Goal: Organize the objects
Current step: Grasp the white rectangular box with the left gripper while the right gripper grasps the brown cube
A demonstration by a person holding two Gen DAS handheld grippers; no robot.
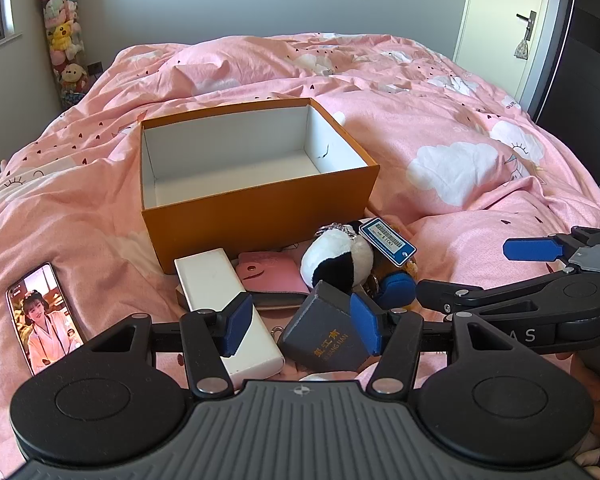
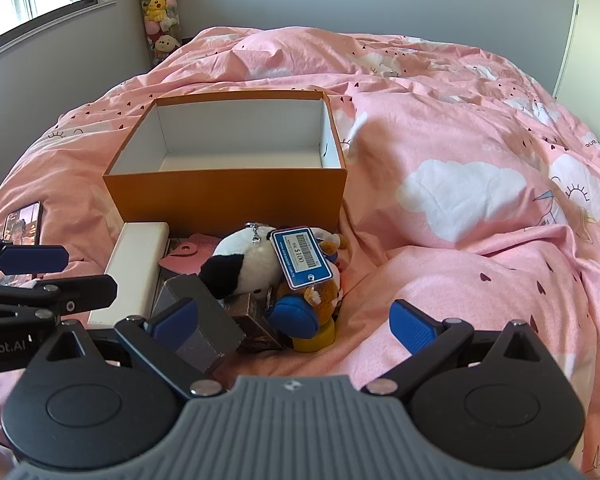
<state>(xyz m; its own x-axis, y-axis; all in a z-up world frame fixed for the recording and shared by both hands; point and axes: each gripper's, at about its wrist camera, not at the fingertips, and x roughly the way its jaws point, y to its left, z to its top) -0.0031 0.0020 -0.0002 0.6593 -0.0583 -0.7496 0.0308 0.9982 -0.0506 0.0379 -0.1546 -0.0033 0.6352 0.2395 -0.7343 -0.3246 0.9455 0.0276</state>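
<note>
An open orange box (image 1: 256,216) with a white interior is seen on the pink bed cover (image 1: 459,128), nothing lying inside it. Against its near wall a heap of small items is gathered: a white oblong case (image 1: 220,288), a pink pouch (image 1: 272,274), a black-and-white plush (image 1: 335,258) carrying a blue barcode tag (image 1: 387,242), a brown plush (image 2: 325,294) with a blue ear muff (image 2: 296,318), and a yellow piece (image 2: 317,340) beneath it. A phone (image 1: 44,316) with a lit screen lies apart to the left of the heap. A tube of soft toys (image 1: 64,40) stands in the far corner, a door (image 1: 499,28) to the right. The left tongs (image 1: 300,324) are half closed around a tilted grey box with gold lettering (image 1: 327,338) — the right pad is pressed to its edge, while contact on the left side cannot be confirmed. The right tongs (image 2: 296,326) are spread wide and hold nothing; their left pad lies over that grey box.
</note>
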